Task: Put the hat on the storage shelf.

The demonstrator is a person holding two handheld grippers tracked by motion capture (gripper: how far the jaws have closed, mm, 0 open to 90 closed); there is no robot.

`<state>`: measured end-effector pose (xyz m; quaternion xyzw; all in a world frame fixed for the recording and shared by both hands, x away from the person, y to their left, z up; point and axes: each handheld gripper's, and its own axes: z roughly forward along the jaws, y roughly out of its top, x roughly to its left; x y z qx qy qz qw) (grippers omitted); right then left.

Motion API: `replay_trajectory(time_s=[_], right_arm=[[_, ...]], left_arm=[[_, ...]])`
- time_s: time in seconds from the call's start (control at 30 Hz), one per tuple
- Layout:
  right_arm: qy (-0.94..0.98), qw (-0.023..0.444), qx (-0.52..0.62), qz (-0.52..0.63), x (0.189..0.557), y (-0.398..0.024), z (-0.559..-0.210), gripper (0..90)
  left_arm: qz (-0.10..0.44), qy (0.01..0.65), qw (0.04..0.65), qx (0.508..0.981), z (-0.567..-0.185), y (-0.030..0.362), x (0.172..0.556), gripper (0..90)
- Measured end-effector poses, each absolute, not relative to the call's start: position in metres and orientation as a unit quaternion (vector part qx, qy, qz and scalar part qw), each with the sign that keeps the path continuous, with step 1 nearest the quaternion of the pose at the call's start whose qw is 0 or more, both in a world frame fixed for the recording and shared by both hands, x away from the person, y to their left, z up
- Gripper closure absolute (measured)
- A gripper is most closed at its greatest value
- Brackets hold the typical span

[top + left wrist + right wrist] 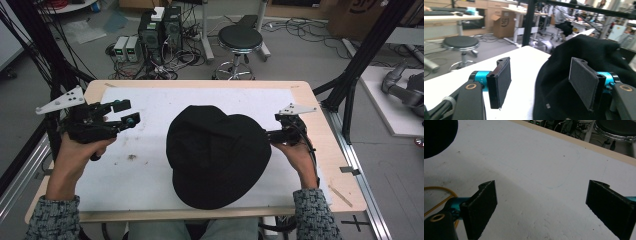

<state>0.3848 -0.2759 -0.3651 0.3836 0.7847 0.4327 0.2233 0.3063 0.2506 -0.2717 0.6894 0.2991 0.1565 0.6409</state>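
High view: a black hat (215,155) lies on the white mat (145,120) in the middle of the table, crown up. Left of the hat and clear of it, the left gripper (129,113) is held above the mat with its jaws spread, nothing between them. Right of the hat, the right gripper (270,134) sits at the hat's edge; right gripper view shows its jaws wide apart over bare mat.
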Motion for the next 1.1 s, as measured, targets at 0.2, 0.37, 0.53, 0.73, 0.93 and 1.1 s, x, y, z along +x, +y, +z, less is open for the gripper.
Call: replay_trajectory(time_s=[0.2, 0.37, 0.53, 0.73, 0.93, 1.1], right_arm=[[0.785, 0.222, 0.383, 0.433, 0.387, -0.275, -0.366, 9.8], [0.786, 0.219, 0.384, 0.432, 0.389, -0.273, -0.368, 9.8], [0.788, 0.220, 0.382, 0.430, 0.390, -0.272, -0.369, 9.8], [0.787, 0.220, 0.384, 0.430, 0.390, -0.274, -0.368, 9.8], [0.786, 0.219, 0.385, 0.431, 0.390, -0.273, -0.368, 9.8], [0.790, 0.217, 0.382, 0.428, 0.390, -0.271, -0.369, 9.7]], left_arm=[[0.187, 0.331, 0.616, 0.690, -0.282, 0.264, 0.312, 33.3], [0.208, 0.353, 0.593, 0.693, -0.292, 0.272, 0.315, 32.1], [0.227, 0.371, 0.569, 0.698, -0.305, 0.280, 0.320, 30.9], [0.249, 0.390, 0.544, 0.700, -0.320, 0.286, 0.328, 28.2], [0.257, 0.410, 0.515, 0.707, -0.337, 0.288, 0.336, 26.7], [0.263, 0.421, 0.488, 0.718, -0.352, 0.285, 0.343, 24.9]])
